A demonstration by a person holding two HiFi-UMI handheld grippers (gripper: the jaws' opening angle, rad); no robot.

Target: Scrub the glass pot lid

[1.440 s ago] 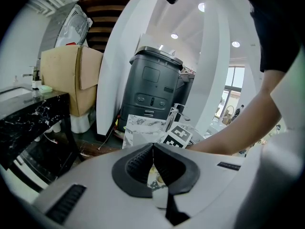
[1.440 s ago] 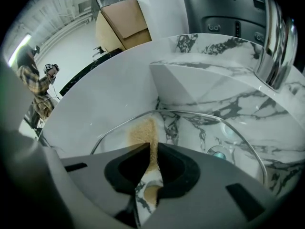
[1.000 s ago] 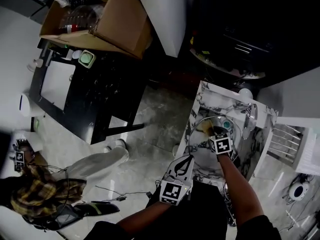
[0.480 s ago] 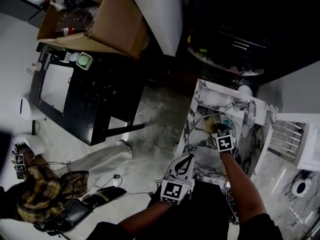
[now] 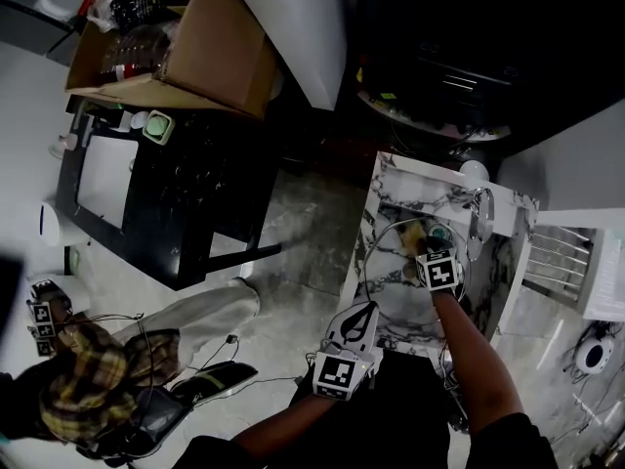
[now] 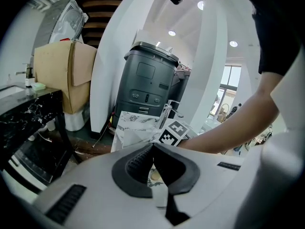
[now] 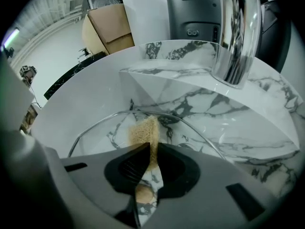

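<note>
Right gripper (image 7: 150, 149) jaws pinch the sponge (image 7: 144, 130) against the glass pot lid (image 7: 107, 133) just beyond them. Left gripper (image 6: 152, 146) is nearer, jaws pressed together, empty.

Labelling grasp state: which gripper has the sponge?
The right gripper, jaws shut on the yellow sponge at the glass lid. The left gripper is shut on nothing, back from the sink.

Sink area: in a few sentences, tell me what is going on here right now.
A person holds a gripper in each hand. The right gripper is shut on a yellow sponge, which rests against the glass pot lid lying in the marble sink near the chrome faucet. The left gripper is shut on nothing, held short of the sink.
</note>
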